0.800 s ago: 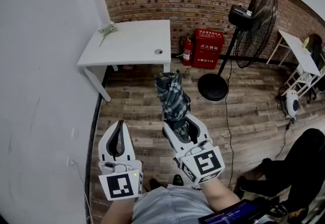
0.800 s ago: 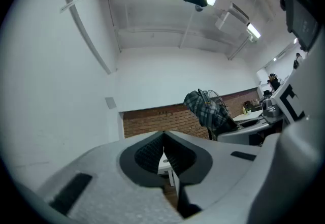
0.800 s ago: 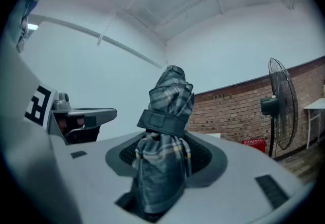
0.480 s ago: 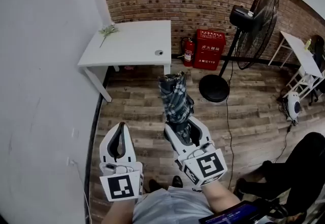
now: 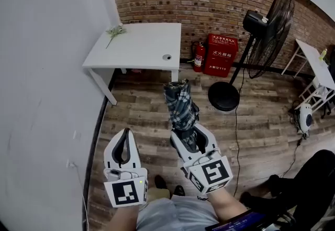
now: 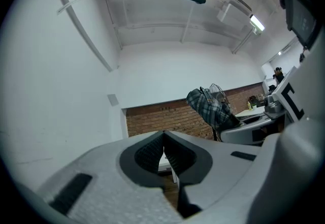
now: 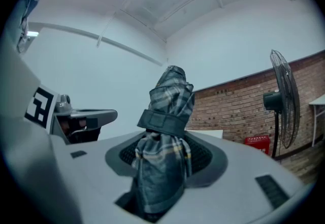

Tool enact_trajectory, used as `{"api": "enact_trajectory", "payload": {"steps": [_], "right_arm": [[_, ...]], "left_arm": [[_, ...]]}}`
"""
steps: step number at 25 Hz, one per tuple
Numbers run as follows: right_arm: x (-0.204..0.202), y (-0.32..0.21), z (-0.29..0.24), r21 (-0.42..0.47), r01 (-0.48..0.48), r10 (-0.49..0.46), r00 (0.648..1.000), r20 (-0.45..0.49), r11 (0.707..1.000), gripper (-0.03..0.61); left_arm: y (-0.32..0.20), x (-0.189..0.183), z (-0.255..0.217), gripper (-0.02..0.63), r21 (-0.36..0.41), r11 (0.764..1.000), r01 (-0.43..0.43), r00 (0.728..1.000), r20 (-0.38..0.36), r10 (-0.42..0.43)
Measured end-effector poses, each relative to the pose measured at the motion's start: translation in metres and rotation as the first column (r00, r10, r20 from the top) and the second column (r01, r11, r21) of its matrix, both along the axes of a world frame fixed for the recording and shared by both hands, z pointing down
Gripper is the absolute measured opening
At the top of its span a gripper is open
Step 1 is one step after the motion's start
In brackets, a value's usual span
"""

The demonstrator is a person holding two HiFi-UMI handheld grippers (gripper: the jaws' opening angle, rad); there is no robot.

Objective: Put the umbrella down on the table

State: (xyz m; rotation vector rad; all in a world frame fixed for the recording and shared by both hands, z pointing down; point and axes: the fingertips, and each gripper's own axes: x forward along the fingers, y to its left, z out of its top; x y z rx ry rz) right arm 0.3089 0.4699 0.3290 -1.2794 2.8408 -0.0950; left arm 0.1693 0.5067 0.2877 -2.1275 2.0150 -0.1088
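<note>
Holding the umbrella [image 5: 180, 105] in my right gripper [image 5: 188, 140], jaws clamped on its folded cloth, I had most of it sticking out ahead of the jaws. The table [image 5: 137, 46] lay well ahead of that gripper and to its left. My left gripper [image 5: 124, 135], just beside it, was pressed together on nothing. Best, I judged, to close in, lower it level, then release. The umbrella's handle was hidden.

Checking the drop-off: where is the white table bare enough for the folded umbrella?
The table is bare across its middle, between the green sprig at its far left corner and the small round object near its front right edge. Only those two spots are taken.
</note>
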Motion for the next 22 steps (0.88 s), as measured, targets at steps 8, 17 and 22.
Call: {"api": "enact_trajectory", "payload": {"steps": [8, 17, 22], "right_arm": [[-0.032, -0.050, 0.021, -0.038, 0.011, -0.012, 1.000, -0.022, 0.999, 0.206], [-0.114, -0.156, 0.050, -0.072, 0.028, -0.031, 0.999, -0.037, 0.997, 0.206], [-0.163, -0.211, 0.048, -0.066, 0.033, -0.037, 0.997, -0.061, 0.997, 0.206]], "left_arm": [[-0.054, -0.033, 0.022, 0.009, -0.034, 0.999, 0.012, 0.999, -0.030, -0.013], [-0.162, -0.120, 0.060, 0.009, -0.116, 0.993, 0.035, 0.997, -0.062, -0.043], [-0.216, -0.168, 0.055, 0.008, -0.109, 0.993, 0.037, 0.995, -0.093, -0.047]]}}
